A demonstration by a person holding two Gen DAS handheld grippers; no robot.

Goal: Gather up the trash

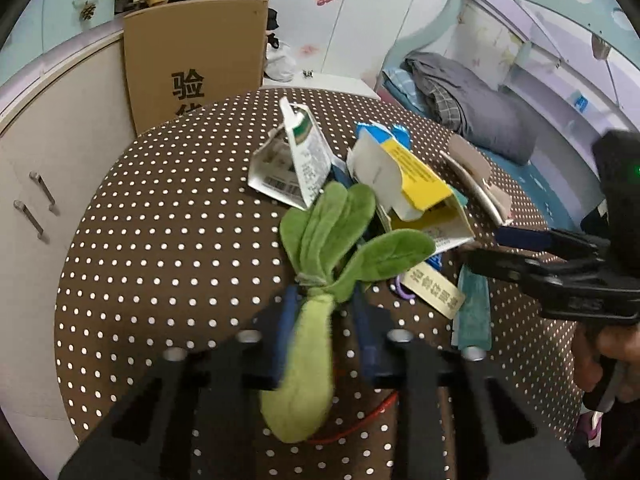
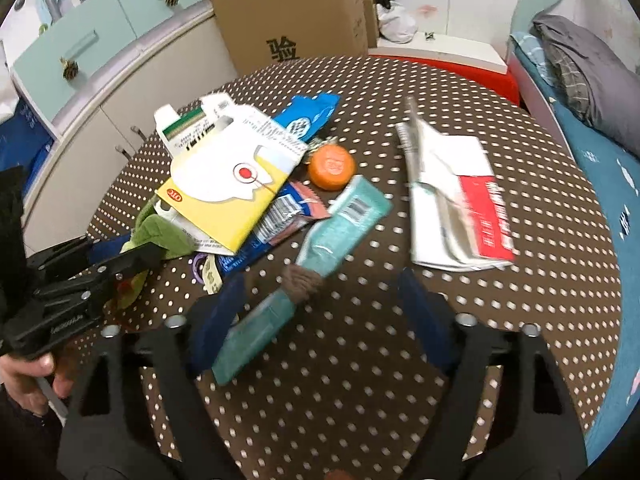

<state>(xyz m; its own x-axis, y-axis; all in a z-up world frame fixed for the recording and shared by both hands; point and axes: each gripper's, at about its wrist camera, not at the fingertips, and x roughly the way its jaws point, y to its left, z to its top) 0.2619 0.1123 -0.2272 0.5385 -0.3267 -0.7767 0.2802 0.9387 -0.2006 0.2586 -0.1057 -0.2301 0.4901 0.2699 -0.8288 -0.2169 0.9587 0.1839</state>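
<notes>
My left gripper (image 1: pixel 326 312) is shut on a green plush vegetable toy (image 1: pixel 316 340), gripping its stalk just below the leaves; the toy also shows in the right wrist view (image 2: pixel 160 234). Behind it lies a heap of trash: a yellow and white carton (image 2: pixel 236 188), a white and green carton (image 1: pixel 296 160), a blue wrapper (image 2: pixel 308 118) and an orange round toy (image 2: pixel 332 167). My right gripper (image 2: pixel 320 304) is open above the table, with a teal tube (image 2: pixel 304 276) lying between its fingers, nearer the left one. It also shows in the left wrist view (image 1: pixel 500 252).
The table has a brown polka-dot cloth (image 2: pixel 400 380). A white and red paper packet (image 2: pixel 460 216) lies at the right. A cardboard box (image 2: pixel 292 12) and cabinets (image 2: pixel 100 64) stand behind the table. A bed (image 2: pixel 580 80) is at the right.
</notes>
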